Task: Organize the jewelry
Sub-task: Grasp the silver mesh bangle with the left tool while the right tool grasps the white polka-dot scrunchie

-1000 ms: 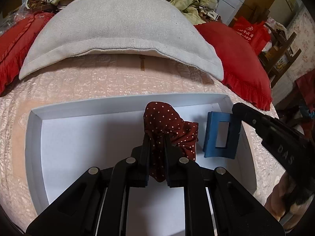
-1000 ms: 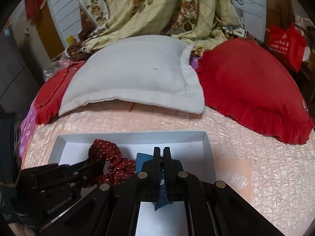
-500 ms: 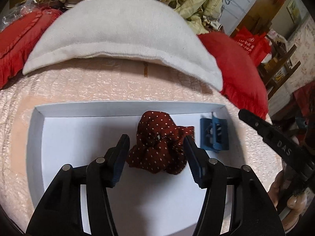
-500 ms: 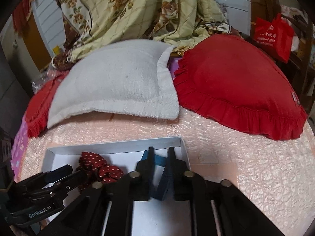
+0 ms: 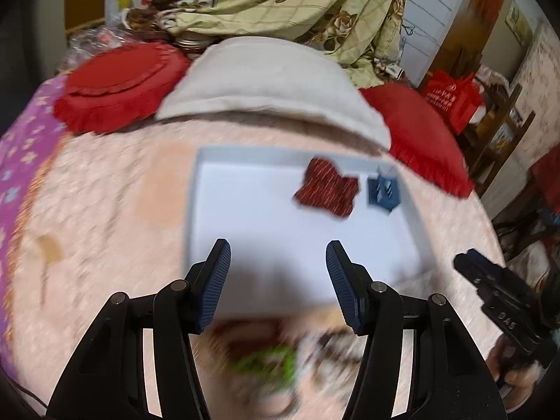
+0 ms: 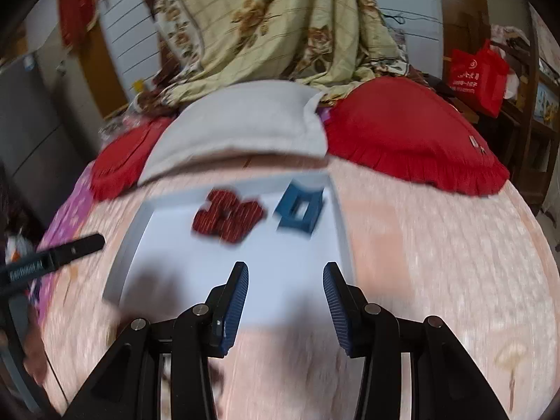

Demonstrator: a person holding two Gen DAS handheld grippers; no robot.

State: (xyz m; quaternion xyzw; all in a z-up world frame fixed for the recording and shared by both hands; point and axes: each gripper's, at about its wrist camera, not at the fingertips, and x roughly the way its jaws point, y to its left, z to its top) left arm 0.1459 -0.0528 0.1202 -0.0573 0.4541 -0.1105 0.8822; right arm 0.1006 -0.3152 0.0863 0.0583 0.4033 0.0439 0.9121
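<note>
Scrunchie: I see the red dotted scrunchie lying loose in the far right part of the white tray, touched by neither claw.
Hair clip: the blue hair clip sits just to the right of the scrunchie, close to the tray's right wall; in my right wrist view it shows a rectangular opening.
Tray: it rests on the pink quilted bedspread, and its floor nearer to me is bare white.
Left gripper: released, jaws spread wide with nothing between them, held over the tray's near edge.
Right gripper: released too, jaws apart and holding nothing, also at the tray's near edge, with clip and scrunchie beyond it.
Near items: below my left gripper lie a blurred green thing and some dark pieces on the bedspread; I cannot tell what they are.
Surroundings: a grey pillow lies beyond the tray, with a red frilled cushion on its right and a floral blanket heaped behind it.
</note>
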